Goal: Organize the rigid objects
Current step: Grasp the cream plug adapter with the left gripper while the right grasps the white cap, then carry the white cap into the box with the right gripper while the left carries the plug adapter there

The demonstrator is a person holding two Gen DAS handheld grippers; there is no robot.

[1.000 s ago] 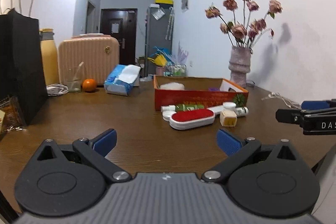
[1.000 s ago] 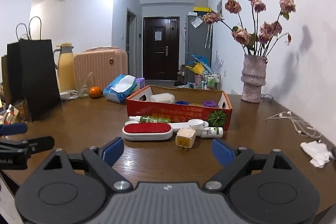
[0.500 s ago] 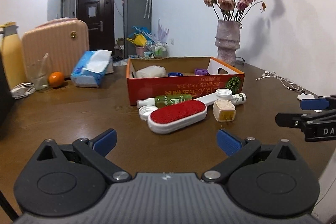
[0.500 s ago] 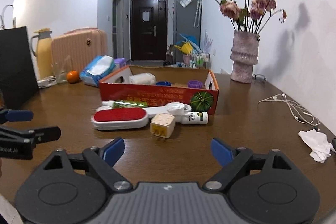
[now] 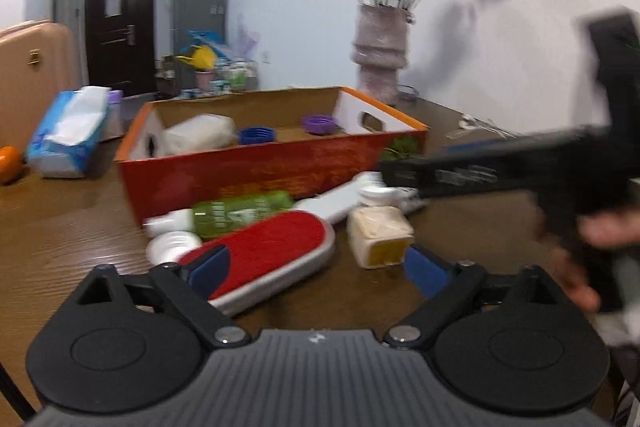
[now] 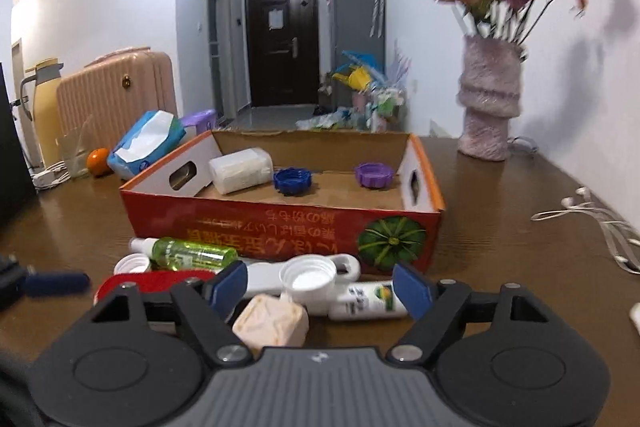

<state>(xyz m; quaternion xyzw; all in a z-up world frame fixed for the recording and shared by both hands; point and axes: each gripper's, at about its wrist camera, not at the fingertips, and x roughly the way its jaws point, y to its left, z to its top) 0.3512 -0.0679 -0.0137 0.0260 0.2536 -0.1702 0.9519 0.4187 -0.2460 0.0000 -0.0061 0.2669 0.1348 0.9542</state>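
An orange cardboard box stands on the brown table; a white container, a blue cap and a purple cap lie in it. In front of it lie a green bottle, a red lint brush, a white cap, a white tube and a beige plug. My left gripper is open, just short of the brush. My right gripper is open, over the plug and white cap.
A vase of dried roses stands at the back right. A tissue pack, an orange, a pink suitcase and a yellow flask are at the back left. Earphone cables lie at the right.
Both grippers have moved forward toward the objects in front of the box. The right gripper has swung in over the plug; both stay open.
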